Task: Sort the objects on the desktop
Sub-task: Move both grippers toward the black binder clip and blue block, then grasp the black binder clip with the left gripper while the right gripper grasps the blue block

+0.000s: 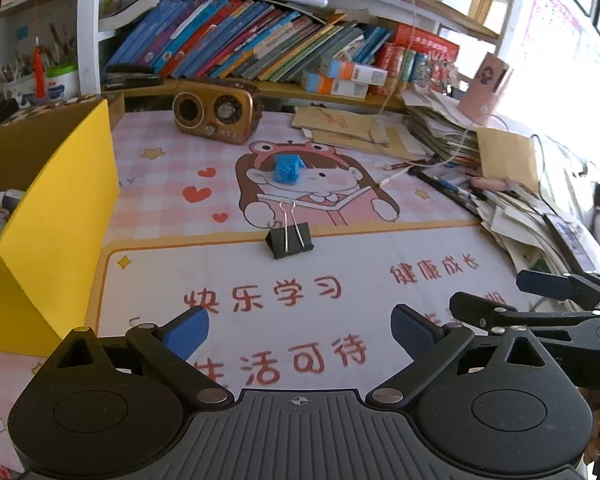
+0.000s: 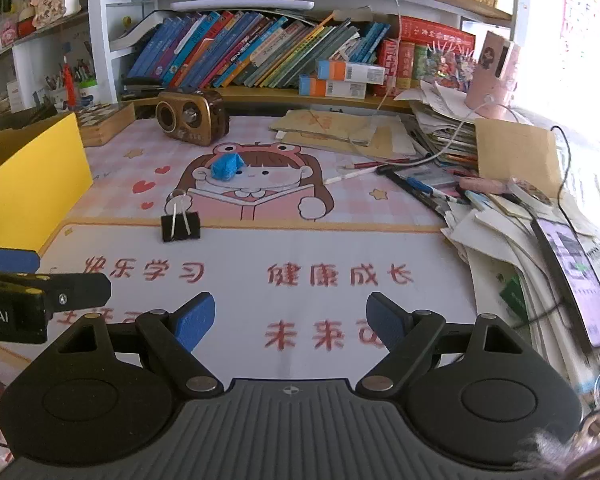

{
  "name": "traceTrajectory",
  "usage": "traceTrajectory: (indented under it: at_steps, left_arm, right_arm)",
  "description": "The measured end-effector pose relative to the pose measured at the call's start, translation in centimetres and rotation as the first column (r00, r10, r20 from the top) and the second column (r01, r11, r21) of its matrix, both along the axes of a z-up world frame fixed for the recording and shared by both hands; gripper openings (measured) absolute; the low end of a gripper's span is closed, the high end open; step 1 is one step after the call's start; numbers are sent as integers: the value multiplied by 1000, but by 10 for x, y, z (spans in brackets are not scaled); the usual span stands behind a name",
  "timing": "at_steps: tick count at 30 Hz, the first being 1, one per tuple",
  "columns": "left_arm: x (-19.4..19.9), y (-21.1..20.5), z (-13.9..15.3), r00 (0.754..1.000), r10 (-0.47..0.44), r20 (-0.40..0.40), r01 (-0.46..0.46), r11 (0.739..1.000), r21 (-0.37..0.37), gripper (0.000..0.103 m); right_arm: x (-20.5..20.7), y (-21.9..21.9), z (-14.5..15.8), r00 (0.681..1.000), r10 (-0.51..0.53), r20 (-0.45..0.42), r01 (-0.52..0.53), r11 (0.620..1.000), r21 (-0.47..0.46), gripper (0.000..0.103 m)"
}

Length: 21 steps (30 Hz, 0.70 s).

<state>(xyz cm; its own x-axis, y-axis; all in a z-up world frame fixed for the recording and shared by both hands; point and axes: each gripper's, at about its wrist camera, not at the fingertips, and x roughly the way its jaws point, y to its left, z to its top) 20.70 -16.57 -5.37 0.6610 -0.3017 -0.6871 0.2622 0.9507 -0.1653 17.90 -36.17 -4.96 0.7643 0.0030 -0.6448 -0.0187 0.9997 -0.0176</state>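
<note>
A black binder clip (image 1: pixel 290 240) with silver handles lies on the pink desk mat (image 1: pixel 340 320), ahead of my left gripper (image 1: pixel 300 332), which is open and empty. It also shows in the right wrist view (image 2: pixel 180 226), left of centre. A crumpled blue lump (image 1: pixel 287 167) sits farther back on the cartoon girl's head, and also shows in the right wrist view (image 2: pixel 227 166). My right gripper (image 2: pixel 290 318) is open and empty over the mat's front. It shows at the right edge of the left wrist view (image 1: pixel 500 296).
A yellow cardboard box (image 1: pixel 56 216) stands at the left, holding small items. A brown retro radio (image 1: pixel 214 112) sits at the back. Piles of papers, pens and a phone (image 2: pixel 576 276) crowd the right side. Books (image 2: pixel 260 52) fill the shelf behind.
</note>
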Motion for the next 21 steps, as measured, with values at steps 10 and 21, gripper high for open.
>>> traceTrajectory:
  at_steps: [10, 21]
  left_arm:
    - [32, -27, -7, 998, 68, -11, -67, 997, 38, 98]
    - [70, -47, -20, 986, 165, -11, -164, 984, 71, 97]
  right_arm:
    - [52, -24, 0, 998, 62, 21, -62, 998, 34, 82]
    - [113, -37, 1, 991, 121, 51, -124, 990, 62, 82]
